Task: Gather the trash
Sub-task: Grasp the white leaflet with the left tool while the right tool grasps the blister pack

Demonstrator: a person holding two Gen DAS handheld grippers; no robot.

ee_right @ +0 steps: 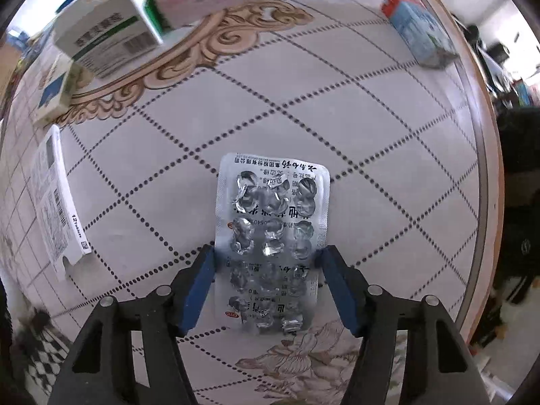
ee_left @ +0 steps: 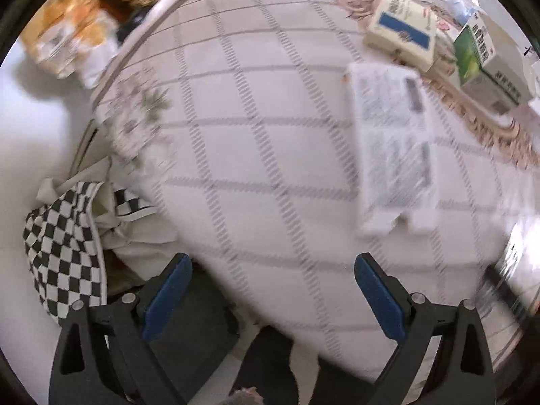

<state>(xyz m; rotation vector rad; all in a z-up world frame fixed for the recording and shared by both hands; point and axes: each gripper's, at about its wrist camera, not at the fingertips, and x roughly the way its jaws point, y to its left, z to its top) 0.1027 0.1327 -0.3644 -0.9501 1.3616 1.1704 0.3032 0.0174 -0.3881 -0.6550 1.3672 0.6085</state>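
The right gripper [ee_right: 268, 266] grips an emptied blister pack [ee_right: 271, 222] by its long edges, its blue pads pressed against both sides, above the round table [ee_right: 371, 135]. The left gripper [ee_left: 271, 276] hangs wide open with nothing between its fingers, over the tablecloth near a flattened box [ee_left: 395, 145] and a checkered bag [ee_left: 64, 246].

— We get soft, even daylight in both views, don't we? The tablecloth [ee_right: 337, 108] looks pale and washed.

— Yes. Our left wrist view is smeared with motion blur; the flat carton [ee_left: 395, 145] is unreadable. Our right view is sharp at centre, glints on the blister pack [ee_right: 271, 233], edges bowed and blurred, dark corners.
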